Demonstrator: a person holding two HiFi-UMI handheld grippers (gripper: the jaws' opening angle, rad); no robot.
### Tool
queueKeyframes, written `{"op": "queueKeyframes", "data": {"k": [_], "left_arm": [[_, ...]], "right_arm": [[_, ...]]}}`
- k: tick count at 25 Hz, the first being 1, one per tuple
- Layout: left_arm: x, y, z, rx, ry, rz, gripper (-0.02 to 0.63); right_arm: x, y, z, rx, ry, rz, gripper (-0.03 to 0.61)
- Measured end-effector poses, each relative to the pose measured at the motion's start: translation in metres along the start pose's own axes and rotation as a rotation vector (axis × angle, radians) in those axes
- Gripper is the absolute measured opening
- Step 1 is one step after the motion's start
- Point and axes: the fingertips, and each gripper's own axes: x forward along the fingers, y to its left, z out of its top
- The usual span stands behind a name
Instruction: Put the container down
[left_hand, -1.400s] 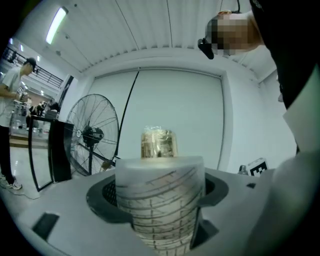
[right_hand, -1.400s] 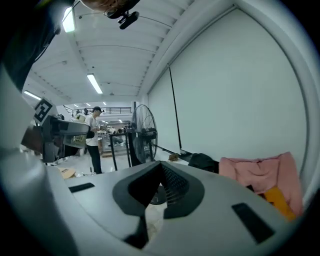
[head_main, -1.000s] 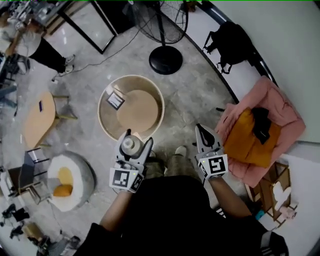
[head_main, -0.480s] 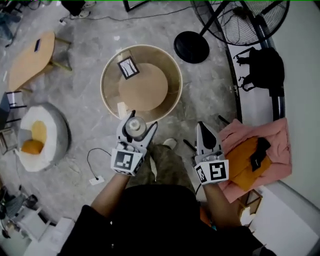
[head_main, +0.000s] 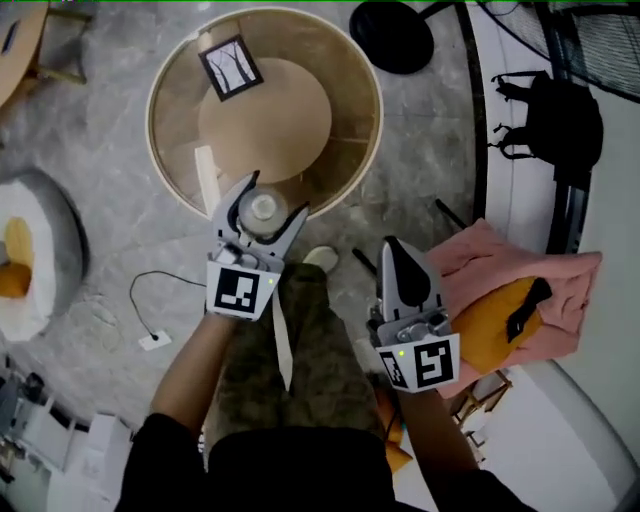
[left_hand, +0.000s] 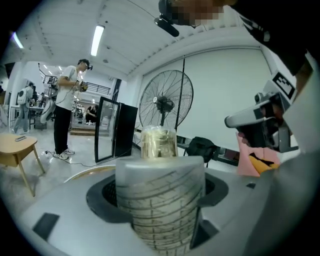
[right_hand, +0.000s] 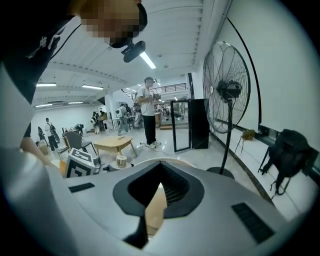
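Currently the left tool is clamping its two jaws on the container, one jaw pressing on each side of its ribbed, see-through wall. In the head view the container is showing as a round pale top sitting between the jaw tips, and it is hanging over the near edge of the round worktop; whether its base is touching the surface cannot be told. The right tool is holding its jaws together, tips meeting in a point, with nothing between them. It is hovering off to the right of the worktop, well apart from the container and just beside a pink cloth with an orange cushion lying on it.

Farther out, the worktop is carrying a small framed picture near its far rim. A thin cable is lying on the grey floor to the left of the person's legs. A black fan base is standing beyond the worktop, and a black backpack is lying by the wall. In the left gripper view, a standing fan and a person are showing in the background.
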Motion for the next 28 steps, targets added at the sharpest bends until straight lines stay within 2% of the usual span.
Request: {"op": "queueKeyframes", "data": {"k": [6, 12, 19, 28], "left_arm": [[0.062, 0.040, -0.102, 0.041, 0.018, 0.043, 0.350], [0.097, 0.060, -0.170, 0.082, 0.073, 0.019, 0.350], [0.121, 0.066, -0.202, 0.088, 0.090, 0.011, 0.350], [0.132, 0.066, -0.219, 0.148, 0.161, 0.106, 0.350]], "right_arm": [[0.036, 0.003, -0.074, 0.057, 0.052, -0.025, 0.021], [0.047, 0.006, -0.125, 0.056, 0.106, -0.023, 0.021], [0.054, 0.000, -0.147, 0.086, 0.096, -0.062, 0.021], [0.044, -0.005, -0.168, 0.126, 0.101, -0.085, 0.021]]}}
